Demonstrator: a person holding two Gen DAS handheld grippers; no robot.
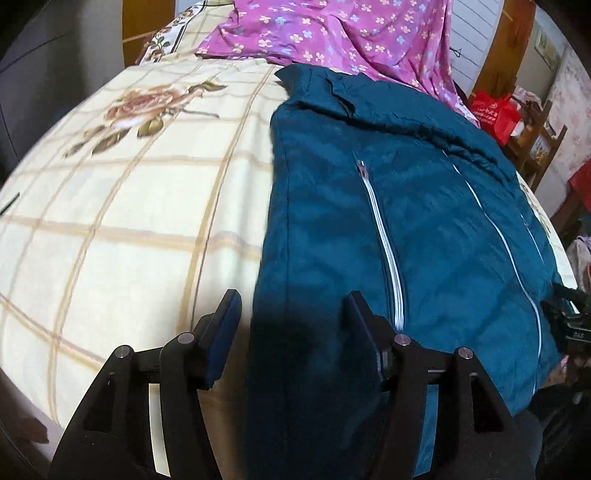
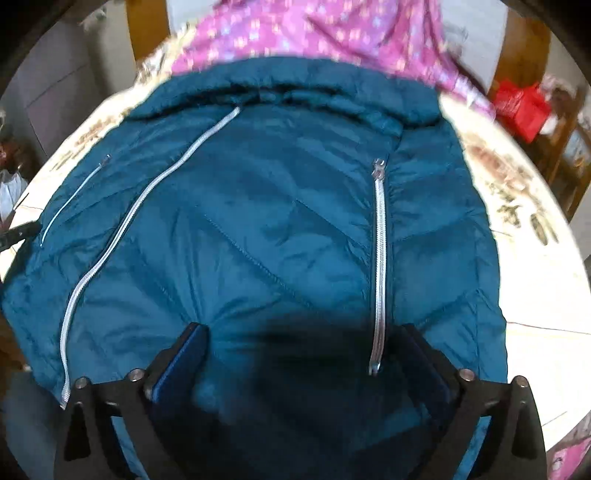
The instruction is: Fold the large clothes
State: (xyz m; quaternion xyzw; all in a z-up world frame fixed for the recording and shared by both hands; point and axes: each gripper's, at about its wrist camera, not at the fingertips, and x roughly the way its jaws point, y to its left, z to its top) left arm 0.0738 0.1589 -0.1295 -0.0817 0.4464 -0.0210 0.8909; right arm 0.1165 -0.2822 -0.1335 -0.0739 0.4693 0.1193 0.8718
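While the left wrist view is looking down over the bed point(image 1: 122, 229), the left gripper point(image 1: 291, 332) is hanging with its jaws spread partway and nothing pinched between them. One finger is sitting over the cream checked bedspread with the rose print, the other over the left edge of the teal puffer jacket point(image 1: 424, 221). That jacket is lying flat on the bed, front side up, silver pocket zipper point(image 1: 384, 240) showing. A pink floral garment point(image 1: 332, 33) is bunching up just past its collar, and a red bag point(image 1: 495, 110) is sitting off to the right beyond the bed.

Over in the right wrist view, pretty blurry, the right gripper point(image 2: 306, 354) is hovering with jaws spread wide over the jacket's lower front, not gripping anything. The main zipper point(image 2: 122, 236) is curving down the left side.
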